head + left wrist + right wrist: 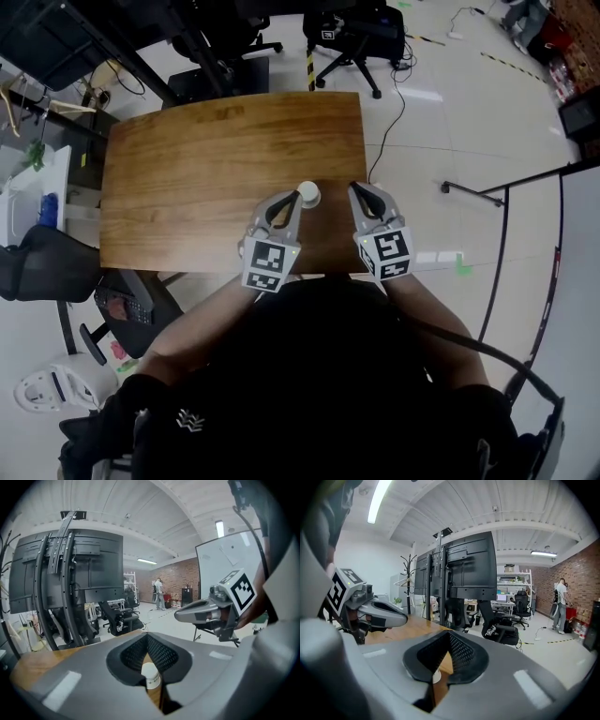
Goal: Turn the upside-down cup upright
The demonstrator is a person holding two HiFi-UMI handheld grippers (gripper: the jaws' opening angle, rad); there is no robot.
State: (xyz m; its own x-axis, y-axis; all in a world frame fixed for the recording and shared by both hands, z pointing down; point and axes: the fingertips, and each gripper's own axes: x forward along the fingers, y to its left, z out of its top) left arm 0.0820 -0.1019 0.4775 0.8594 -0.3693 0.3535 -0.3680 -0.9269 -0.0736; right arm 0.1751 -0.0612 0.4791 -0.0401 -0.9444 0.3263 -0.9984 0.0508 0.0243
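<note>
A small white cup (308, 194) stands on the glossy, wood-grained counter (187, 169), at three o'clock from its middle. The smooth grey left gripper (296, 197), its mesh-textured black jaws clenched on nothing, sits just beside the cup's nine o'clock. The right gripper (355, 188), also clenched empty, is near its three o'clock.

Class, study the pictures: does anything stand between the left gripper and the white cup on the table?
Nothing visible does. The cup stands on the bare table, right by the tip of the left gripper. The right gripper is on the cup's other side, apart from it and not in the way.
</note>
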